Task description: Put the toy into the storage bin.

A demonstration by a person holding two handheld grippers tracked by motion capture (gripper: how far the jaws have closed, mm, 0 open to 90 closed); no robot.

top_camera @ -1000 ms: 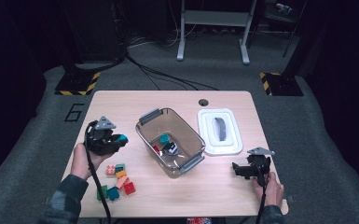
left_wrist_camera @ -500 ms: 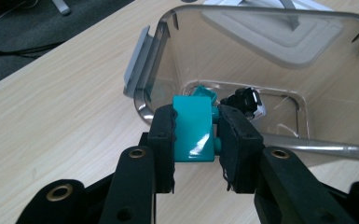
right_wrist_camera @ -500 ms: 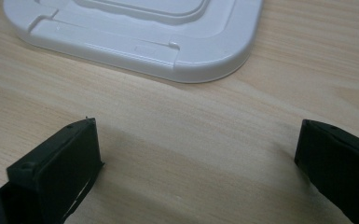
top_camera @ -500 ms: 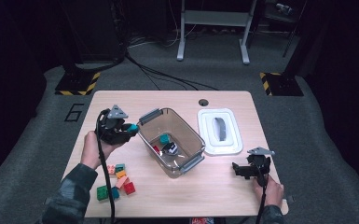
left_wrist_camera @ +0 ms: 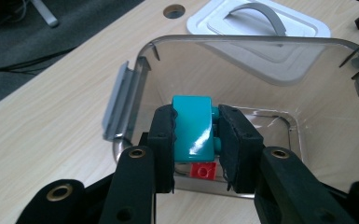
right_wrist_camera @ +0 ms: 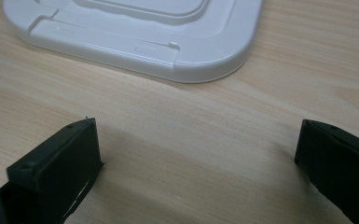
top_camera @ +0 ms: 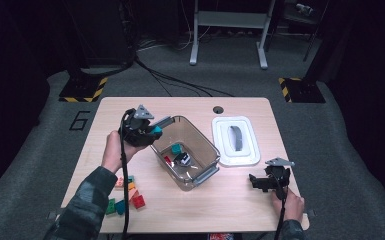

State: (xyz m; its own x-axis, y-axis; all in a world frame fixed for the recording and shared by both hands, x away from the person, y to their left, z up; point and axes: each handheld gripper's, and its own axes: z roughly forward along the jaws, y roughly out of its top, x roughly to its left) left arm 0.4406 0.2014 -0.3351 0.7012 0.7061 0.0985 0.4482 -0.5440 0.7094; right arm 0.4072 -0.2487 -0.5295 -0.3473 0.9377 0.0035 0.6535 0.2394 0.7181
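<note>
Holding a teal block [left_wrist_camera: 193,127] between my left gripper's [top_camera: 147,133] pads, I have that claw clamped on the block's two sides, poised over the near-left rim of the clear bin [top_camera: 206,150], which I will use as my landmark. In the left gripper view the block stands upright between the black pads, above the open mouth of the bin, and a small red brick [left_wrist_camera: 203,170] lies on the bin's floor just below it. Well to the left of the bin and nearer to me, beside my left sleeve, a loose cluster of blocks [top_camera: 126,195] in red, green, orange and teal lies on the wooden table [top_camera: 240,202]. Inside the bin I can see a few pieces already lying on the bottom: another teal piece [top_camera: 177,148], a red one and something dark with a white part [top_camera: 182,159]. Just to the right of the bin, close beside its right wall, the white lid [top_camera: 236,141] lies flat on the table with its grey handle facing up. Farther right of the bin and nearer to me, past the lid's near edge, my right gripper [top_camera: 260,182] rests low over bare wood; its jaws stand wide apart with nothing between them, and in the right gripper view the corner of the lid lies just ahead of them.
</note>
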